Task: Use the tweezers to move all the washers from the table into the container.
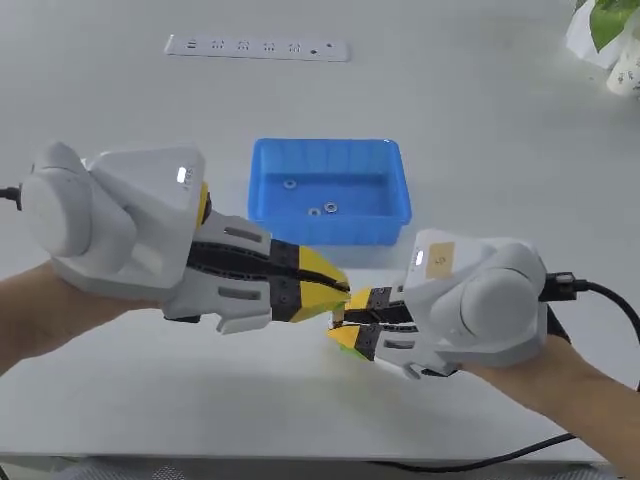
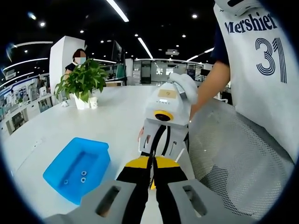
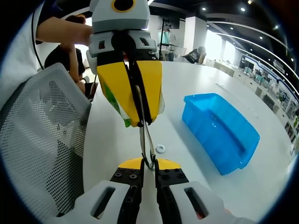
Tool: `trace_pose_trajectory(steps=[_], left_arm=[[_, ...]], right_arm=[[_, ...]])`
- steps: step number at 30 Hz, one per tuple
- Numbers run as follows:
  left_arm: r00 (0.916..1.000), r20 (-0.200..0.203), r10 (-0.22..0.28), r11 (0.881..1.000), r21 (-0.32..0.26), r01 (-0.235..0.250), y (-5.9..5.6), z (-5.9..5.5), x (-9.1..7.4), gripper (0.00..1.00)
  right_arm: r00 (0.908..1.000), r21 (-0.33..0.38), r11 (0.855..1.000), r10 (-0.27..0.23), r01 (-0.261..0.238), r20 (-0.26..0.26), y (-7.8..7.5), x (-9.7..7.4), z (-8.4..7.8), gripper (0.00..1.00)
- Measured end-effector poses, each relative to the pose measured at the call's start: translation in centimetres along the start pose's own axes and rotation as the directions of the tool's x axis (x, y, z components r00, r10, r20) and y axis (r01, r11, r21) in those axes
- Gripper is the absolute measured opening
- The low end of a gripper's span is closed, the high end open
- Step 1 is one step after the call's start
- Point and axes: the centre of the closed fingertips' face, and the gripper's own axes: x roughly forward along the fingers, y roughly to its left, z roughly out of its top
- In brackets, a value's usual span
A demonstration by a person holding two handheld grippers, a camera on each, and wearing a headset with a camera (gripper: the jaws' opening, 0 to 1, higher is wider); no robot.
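Observation:
Thin metal tweezers (image 3: pixel 145 140) run between the two grippers, which meet tip to tip above the table's near part. My left gripper (image 1: pixel 340 291) comes in from the left, its yellow jaws shut on the upper end of the tweezers. My right gripper (image 3: pixel 148 164) comes from the right and is shut on the other end. One washer (image 3: pixel 160 148) lies on the white table just beside the tweezers. The blue container (image 1: pixel 330 160) stands behind the grippers, with three washers (image 1: pixel 330 207) inside; the left gripper view shows the container (image 2: pixel 60 163) off to the left.
A white power strip (image 1: pixel 257 47) lies at the table's far edge and a potted plant (image 2: pixel 84 79) stands at one end. A mesh chair (image 2: pixel 233 154) is beside the table's near edge. A black cable (image 1: pixel 600 295) trails from the right gripper.

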Motion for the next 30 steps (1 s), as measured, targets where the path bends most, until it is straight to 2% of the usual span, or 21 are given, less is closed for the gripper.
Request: trace_pose_trajectory(steps=[6, 11, 24, 30], left_arm=[[1.0, 0.002, 0.006, 1.0, -0.001, -0.006, 0.0, 0.2, -0.6, 0.05], [1.0, 0.004, 0.008, 1.0, 0.0, -0.008, 0.2, 1.0, -1.1, 0.06], [0.9977, 0.028, 0.061, 0.992, 0.105, -0.064, 2.1, 4.6, -2.9, 0.05], [0.9956, 0.046, 0.082, 0.985, 0.148, -0.088, 3.6, 6.2, -3.4, 0.05]], right_arm=[[1.0, -0.004, 1.0, -0.002, 0.002, 0.005, 0.1, -0.1, 0.4, 0.1], [0.9998, -0.02, 1.0, -0.018, 0.018, 0.004, -0.3, -0.6, 1.4, 0.1], [0.9941, -0.057, 0.994, -0.093, 0.096, 0.056, -3.0, -2.5, 5.1, 0.1], [0.99, -0.088, 0.988, -0.123, 0.129, 0.069, -4.9, -3.1, 6.7, 0.1]])
